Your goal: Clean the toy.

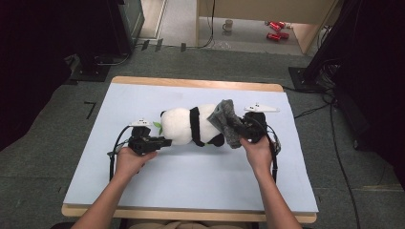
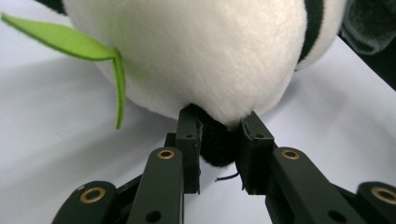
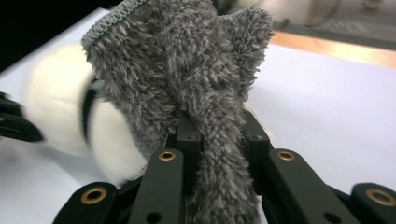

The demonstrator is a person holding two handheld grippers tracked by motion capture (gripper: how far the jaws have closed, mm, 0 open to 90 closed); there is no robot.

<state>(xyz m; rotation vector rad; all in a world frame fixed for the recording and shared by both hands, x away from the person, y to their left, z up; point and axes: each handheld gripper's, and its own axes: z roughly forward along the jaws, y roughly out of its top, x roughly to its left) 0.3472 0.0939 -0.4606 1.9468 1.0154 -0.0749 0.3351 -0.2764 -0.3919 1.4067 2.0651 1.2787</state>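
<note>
Plush panda (image 1: 188,125) lies mid-table on the white sheet (image 1: 191,176). Left gripper (image 2: 219,147) pinches a black bit of its underside, seen close in its own view, along with a green felt leaf (image 2: 70,44). Right gripper (image 3: 219,140) clamps the grey fuzzy cloth (image 3: 187,79) draped against the panda's far end.

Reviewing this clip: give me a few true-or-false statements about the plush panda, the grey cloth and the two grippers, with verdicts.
1. The left gripper is shut on a black part of the white-and-black plush panda toy. True.
2. The right gripper is open and holds nothing. False: it pinches the fluffy grey cloth.
3. The cloth lies flat at the table's far left corner. False: it is bunched against the panda.
4. A green felt leaf sticks out from the panda. True.
</note>
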